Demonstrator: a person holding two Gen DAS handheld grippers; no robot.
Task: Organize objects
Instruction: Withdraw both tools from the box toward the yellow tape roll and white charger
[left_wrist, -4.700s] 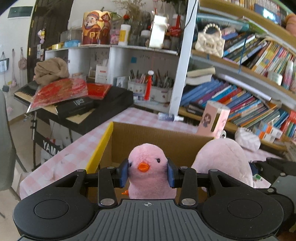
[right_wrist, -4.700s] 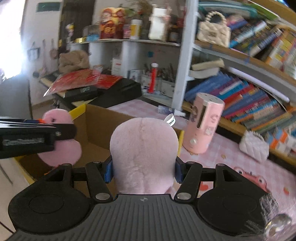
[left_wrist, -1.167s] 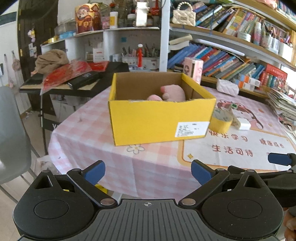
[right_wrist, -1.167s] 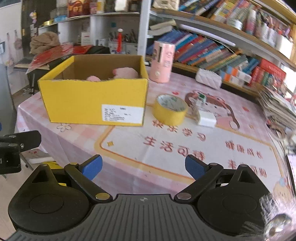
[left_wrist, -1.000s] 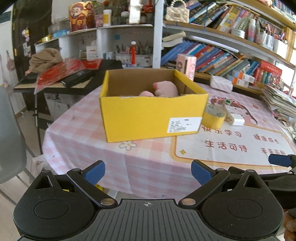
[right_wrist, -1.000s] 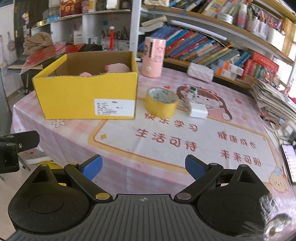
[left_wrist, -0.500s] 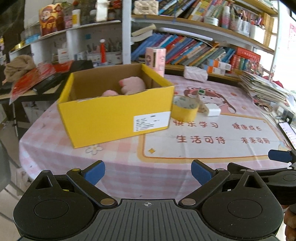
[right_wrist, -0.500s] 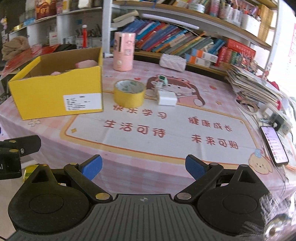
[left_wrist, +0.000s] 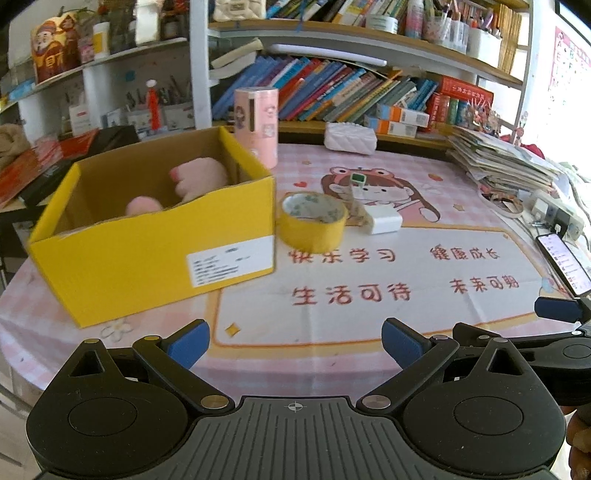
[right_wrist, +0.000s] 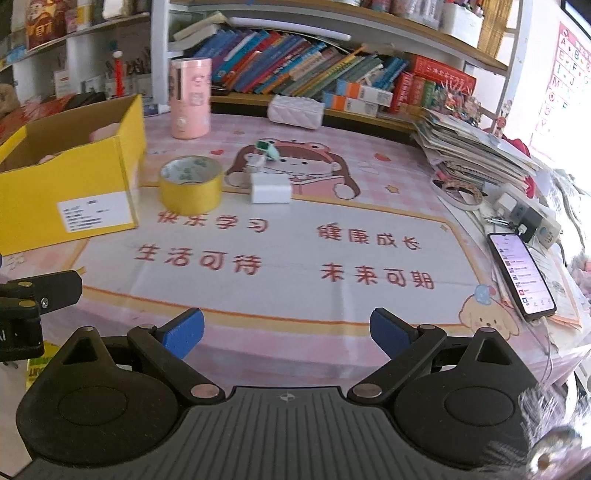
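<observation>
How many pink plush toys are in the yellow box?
2: the larger plush toy lies toward the back right of the yellow box, the smaller plush toy in front of it to the left. The box walls may hide more.

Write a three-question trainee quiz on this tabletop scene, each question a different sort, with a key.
1. True or false: the left gripper and right gripper are both open and hold nothing.
2. Multiple choice: where are the pink plush toys? A) on the bookshelf B) inside the yellow box C) on the phone
3. Fill in: just right of the yellow box stands a roll of yellow ____.

Key: 1 true; 2 B; 3 tape.
</observation>
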